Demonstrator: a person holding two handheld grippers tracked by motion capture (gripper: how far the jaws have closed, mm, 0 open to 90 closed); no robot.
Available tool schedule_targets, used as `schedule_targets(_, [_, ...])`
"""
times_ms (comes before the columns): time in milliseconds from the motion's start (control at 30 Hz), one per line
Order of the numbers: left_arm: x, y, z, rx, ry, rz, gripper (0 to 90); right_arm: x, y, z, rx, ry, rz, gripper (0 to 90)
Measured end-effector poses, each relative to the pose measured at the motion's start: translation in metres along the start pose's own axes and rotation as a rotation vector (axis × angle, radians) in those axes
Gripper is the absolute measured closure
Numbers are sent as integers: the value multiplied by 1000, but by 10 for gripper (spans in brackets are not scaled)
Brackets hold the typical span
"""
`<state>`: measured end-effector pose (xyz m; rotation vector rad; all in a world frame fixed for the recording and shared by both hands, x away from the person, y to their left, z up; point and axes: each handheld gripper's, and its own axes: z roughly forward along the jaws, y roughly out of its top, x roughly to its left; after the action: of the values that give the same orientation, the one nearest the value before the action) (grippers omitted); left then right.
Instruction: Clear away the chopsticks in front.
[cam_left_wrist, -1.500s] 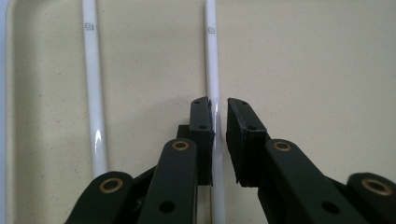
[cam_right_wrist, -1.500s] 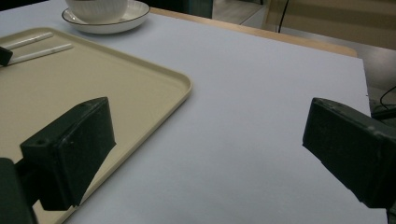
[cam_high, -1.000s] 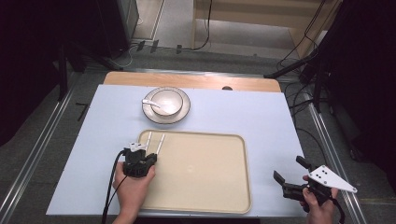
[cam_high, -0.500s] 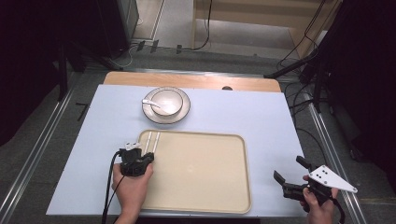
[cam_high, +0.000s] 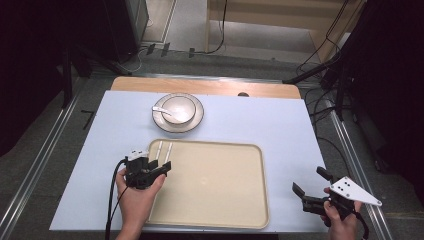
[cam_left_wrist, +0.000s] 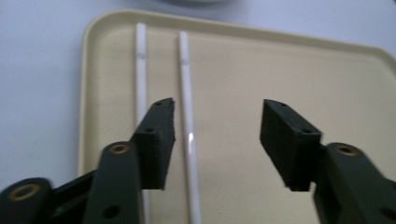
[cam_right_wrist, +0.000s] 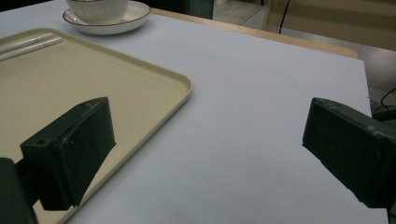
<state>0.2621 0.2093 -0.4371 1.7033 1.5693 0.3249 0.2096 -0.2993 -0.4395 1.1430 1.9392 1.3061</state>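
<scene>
We read the step in hand as letting go of the chopsticks (cam_left_wrist: 187, 93) on the tray (cam_high: 220, 210) and backing the left gripper (cam_high: 159, 165) away cleanly. Its jaws have just been opening; in the left gripper view they stand apart. One white stick lies between them, apparently free of both pads; the other runs under the left jaw. Both sticks lie side by side and nearly parallel along the tray's left edge, flat on its floor.

We judge that the safe exit is to lift before drawing back, so that neither jaw drags a stick out of line or over the rim. The jaws should stay parted until clear.

The right gripper (cam_high: 312, 192) rests well apart at the table's near right, jaws wide, nothing between them. The bowl (cam_high: 178, 109), with a spoon (cam_high: 162, 110), sits on its plate (cam_high: 196, 120) beyond the tray, out of the withdrawal path.
</scene>
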Motion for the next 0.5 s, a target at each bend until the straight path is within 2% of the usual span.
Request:
schedule_targets(67, [0,4,-5,-31,-21,10,360,0,0,1,0,4,-1,25])
schedule_targets(133, [2,9,-8,-36,-39,18,260,0,0,1,0,4,-1,25])
schedule_targets(200, [2,12,-11,-32,-6,32,124,1,0,1,1,3,0,25])
schedule_targets(233, [3,13,-14,-47,-4,34,61,1,0,1,1,3,0,25])
schedule_targets(267, [5,14,-16,-58,-22,34,19,1,0,1,1,2,-1,25])
schedule_targets(300, [8,15,-18,-72,-54,35,1,1,0,1,1,0,-3,25])
schedule_targets(333, [10,17,-19,-79,-63,43,0,1,0,0,1,2,-3,25])
schedule_targets(400, [14,20,-21,-84,-55,46,0,1,-1,0,4,0,0,25])
schedule_targets(433, [16,22,-21,-82,-71,45,0,0,-1,0,3,0,1,25])
schedule_targets(500, [20,27,-21,-83,-57,52,0,0,-1,0,2,-1,-1,25])
